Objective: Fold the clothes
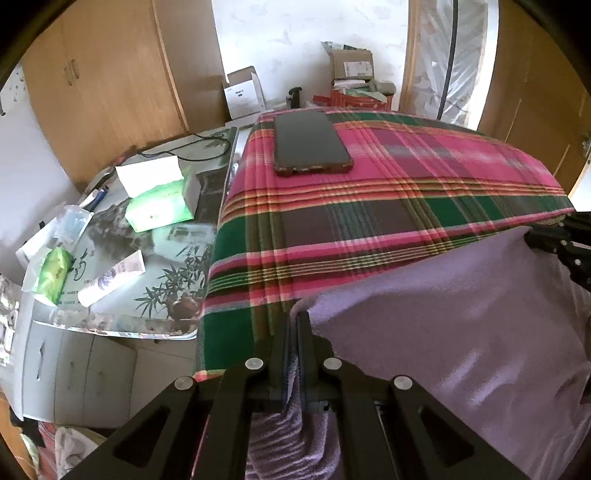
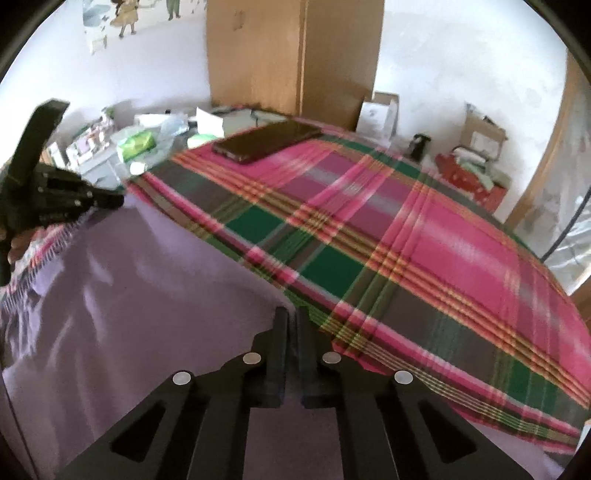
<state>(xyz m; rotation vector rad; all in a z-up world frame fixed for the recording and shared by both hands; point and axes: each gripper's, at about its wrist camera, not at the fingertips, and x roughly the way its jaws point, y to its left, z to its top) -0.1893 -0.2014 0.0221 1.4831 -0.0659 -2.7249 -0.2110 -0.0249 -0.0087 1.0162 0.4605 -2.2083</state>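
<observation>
Purple garment (image 1: 443,332) pinched, both hand-held grippers (level)

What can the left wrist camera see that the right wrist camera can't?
Only the left wrist view shows the white tube with a purple label lying on the glass-topped side table.

Only the right wrist view shows the cartoon wall poster.

Both show the dark phone on the pink and green plaid blanket, and the left gripper and right gripper, each shut on the lilac cloth.
</observation>
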